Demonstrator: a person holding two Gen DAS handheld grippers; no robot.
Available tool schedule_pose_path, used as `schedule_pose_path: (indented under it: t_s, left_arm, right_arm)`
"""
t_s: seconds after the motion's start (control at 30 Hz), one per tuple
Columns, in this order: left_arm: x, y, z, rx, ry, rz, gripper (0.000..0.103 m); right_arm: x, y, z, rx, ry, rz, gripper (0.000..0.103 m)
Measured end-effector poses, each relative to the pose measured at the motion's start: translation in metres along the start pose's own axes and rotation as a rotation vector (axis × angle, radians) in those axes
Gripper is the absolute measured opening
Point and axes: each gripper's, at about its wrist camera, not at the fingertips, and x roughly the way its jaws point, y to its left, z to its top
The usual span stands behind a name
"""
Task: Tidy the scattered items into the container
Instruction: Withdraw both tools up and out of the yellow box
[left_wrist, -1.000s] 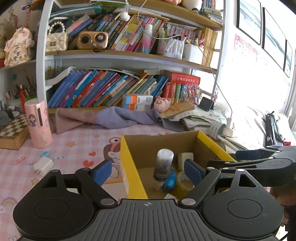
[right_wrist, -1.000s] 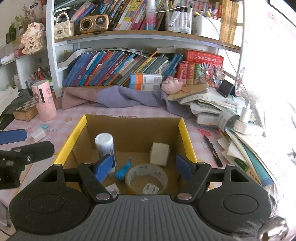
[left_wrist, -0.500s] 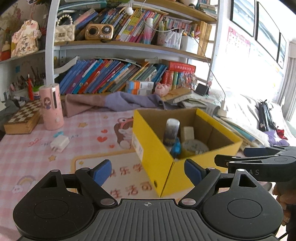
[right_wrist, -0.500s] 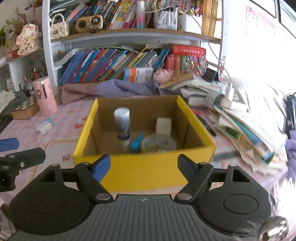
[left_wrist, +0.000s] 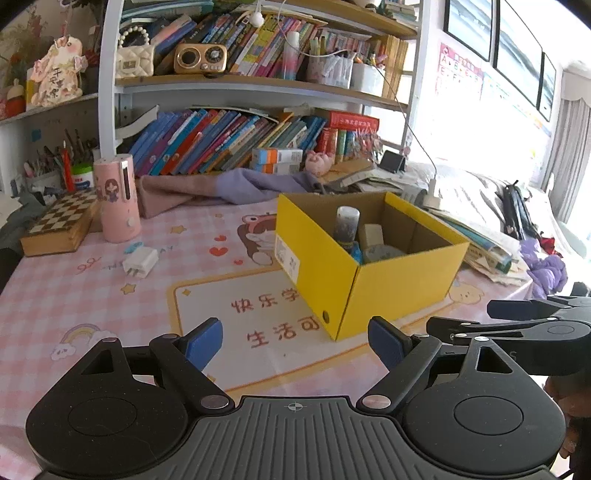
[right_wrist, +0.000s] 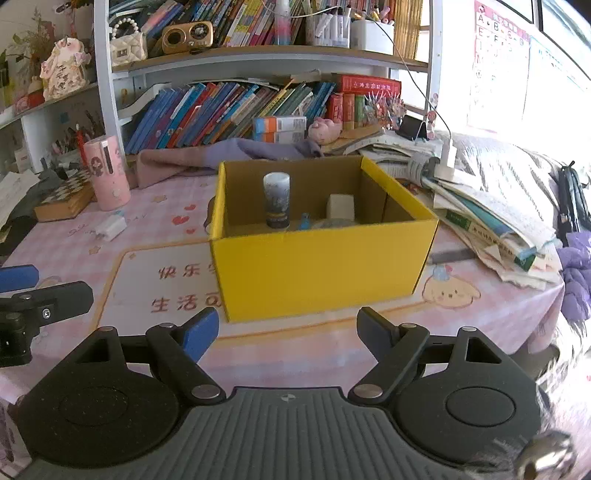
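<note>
Yellow box (right_wrist: 321, 258) on the pink desk mat (left_wrist: 92, 295), near wall hiding most of its floor. Inside: upright bottle (right_wrist: 276, 201), white block (right_wrist: 340, 206), small blue item (right_wrist: 305, 221) (only its tip showing), tape roll barely visible. Left gripper (left_wrist: 295, 341) and right gripper (right_wrist: 287, 330) both level, in front of the box, jaws spread wide, holding nothing. White charger (left_wrist: 140, 262) out on the mat near pink tumbler (left_wrist: 118, 197), well apart from the box
</note>
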Motion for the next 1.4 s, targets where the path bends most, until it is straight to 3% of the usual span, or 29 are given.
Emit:
schedule_pose_path:
  t_s: [0.8, 1.4]
  left_arm:
    - [-0.02, 0.042, -0.02, -0.063, 0.054, 0.073, 0.088]
    - [-0.005, 0.106, -0.017, -0.178, 0.089, 0.254, 0.088]
  right_arm:
    - [-0.003, 0.067, -0.014, -0.116, 0.069, 0.104, 0.084]
    - [0.057, 0.131, 0.012, -0.228, 0.116, 0.283, 0.085]
